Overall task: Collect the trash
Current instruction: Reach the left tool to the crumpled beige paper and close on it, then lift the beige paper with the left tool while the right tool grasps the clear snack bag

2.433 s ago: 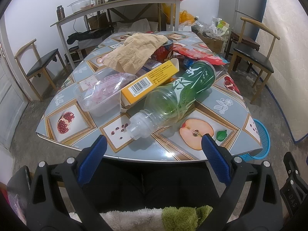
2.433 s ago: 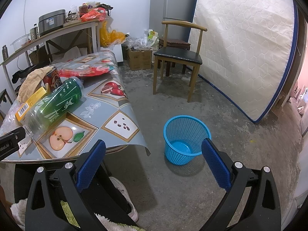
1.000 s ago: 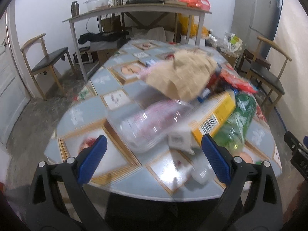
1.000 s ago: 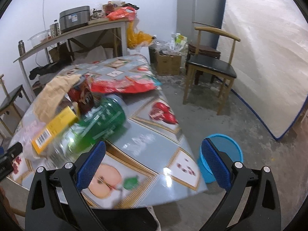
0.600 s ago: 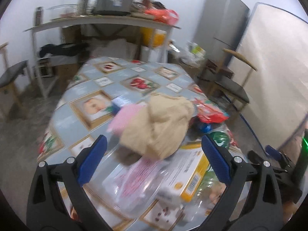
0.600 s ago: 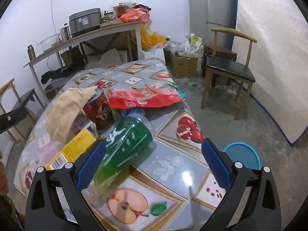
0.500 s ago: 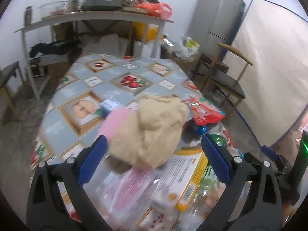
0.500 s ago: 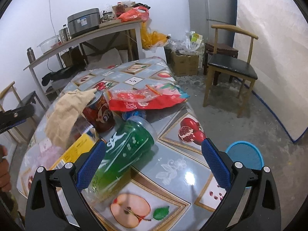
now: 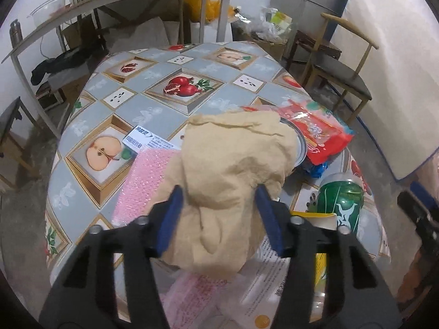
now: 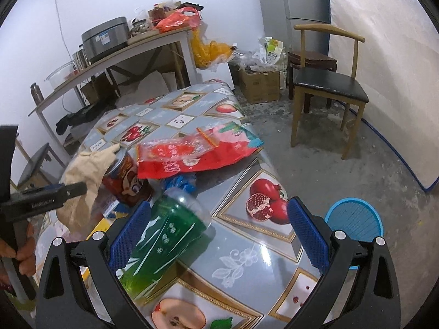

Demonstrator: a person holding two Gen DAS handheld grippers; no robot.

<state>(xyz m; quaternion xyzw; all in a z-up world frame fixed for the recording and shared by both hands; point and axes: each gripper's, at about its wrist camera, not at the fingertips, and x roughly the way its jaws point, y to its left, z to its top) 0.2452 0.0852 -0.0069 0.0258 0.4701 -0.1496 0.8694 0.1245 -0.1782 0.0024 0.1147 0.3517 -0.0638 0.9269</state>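
Note:
A crumpled tan paper bag (image 9: 233, 181) lies on top of the trash pile on the table, draped over a red can (image 10: 126, 183). My left gripper (image 9: 221, 213) is closing around it, one blue pad on each side; the jaws are still partly apart. The bag also shows in the right wrist view (image 10: 82, 181). My right gripper (image 10: 216, 233) is open and empty above a green plastic bottle (image 10: 164, 241) lying on its side. A red snack wrapper (image 10: 197, 156) lies behind the bottle.
Pink bubble wrap (image 9: 142, 181), a yellow box (image 9: 321, 260) and a leaflet lie in the pile. A blue waste basket (image 10: 354, 224) stands on the floor right of the table (image 10: 247, 260). A wooden chair (image 10: 329, 82) stands further back.
My left gripper has moved forward and down onto the tan paper bag and its jaws have narrowed around it. My right gripper has come nearer over the green bottle.

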